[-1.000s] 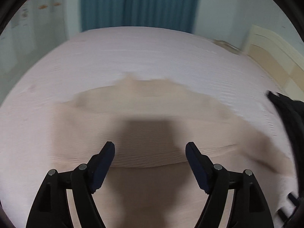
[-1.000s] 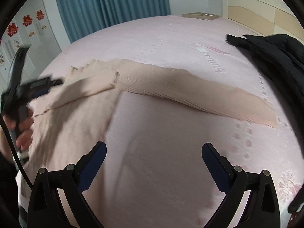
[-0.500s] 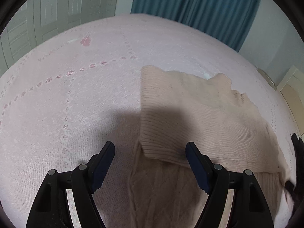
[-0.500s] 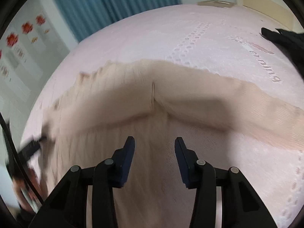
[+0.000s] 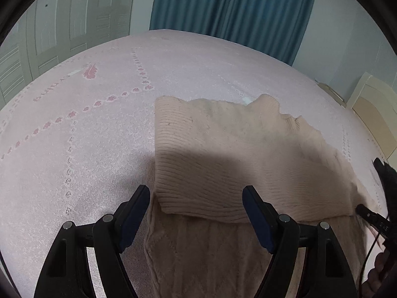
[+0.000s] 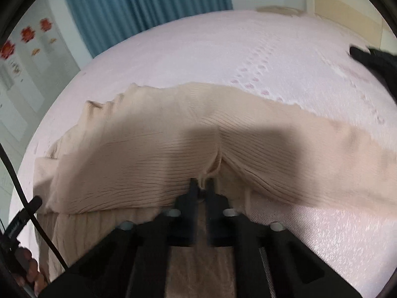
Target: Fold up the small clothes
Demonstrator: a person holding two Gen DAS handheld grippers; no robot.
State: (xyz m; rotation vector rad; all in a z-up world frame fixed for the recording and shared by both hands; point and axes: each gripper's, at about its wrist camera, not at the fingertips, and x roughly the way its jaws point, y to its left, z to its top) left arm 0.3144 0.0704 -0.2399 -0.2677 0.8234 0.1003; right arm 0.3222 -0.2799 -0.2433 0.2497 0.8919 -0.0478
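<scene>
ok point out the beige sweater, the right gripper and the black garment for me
beige sweater (image 5: 223,154): left wrist view, on the ribbed folded-over panel.
right gripper (image 6: 202,185): right wrist view, between its closed fingertips, pinching the sweater's knit.
black garment (image 6: 374,57): right wrist view, on its visible edge at far right.

A pink bedspread (image 5: 74,149) fills the room before teal curtains (image 5: 235,12) and pale panelled doors (image 5: 62,19).

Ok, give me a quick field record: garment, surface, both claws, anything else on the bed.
garment: beige knit sweater, one sleeve folded across the body, other sleeve stretched out to the side
surface: pink bedspread
left claw: open, over the folded sleeve's end, not gripping
right claw: just closed, pinching sweater fabric at the underarm
other: dark garment at bed's edge
</scene>
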